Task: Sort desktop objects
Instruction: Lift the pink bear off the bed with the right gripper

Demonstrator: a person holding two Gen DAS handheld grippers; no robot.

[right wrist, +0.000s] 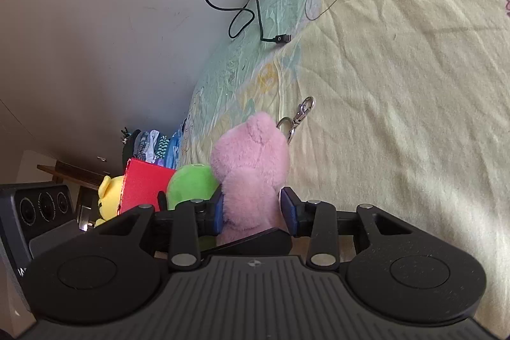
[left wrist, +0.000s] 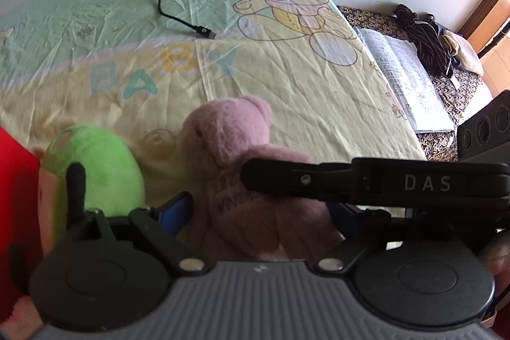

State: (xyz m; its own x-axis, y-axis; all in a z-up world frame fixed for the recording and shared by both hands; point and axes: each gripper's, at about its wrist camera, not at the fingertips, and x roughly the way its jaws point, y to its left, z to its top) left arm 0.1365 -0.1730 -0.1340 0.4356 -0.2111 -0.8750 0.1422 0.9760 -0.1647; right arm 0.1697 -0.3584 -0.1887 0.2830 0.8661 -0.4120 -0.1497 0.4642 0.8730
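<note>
Right wrist view: we are closing our right gripper (right wrist: pixel 251 212) jaws around the pink bear (right wrist: pixel 251 168) on the bed (right wrist: pixel 398 104), while the left gripper (left wrist: pixel 255 206) jaws are standing open around it. We should be lifting straight, since the green toy (right wrist: pixel 188 185) is touching it and a red box (right wrist: pixel 143 184) sits just beyond.

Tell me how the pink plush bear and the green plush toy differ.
The pink plush bear is pink with ears and a metal keychain clasp; the green plush toy is a smooth, rounded green shape with no clasp in view. The bear sits between the right gripper pads; the green toy lies beside it, ungripped, next to the red box. Both are soft plush on the bedsheet.
</note>
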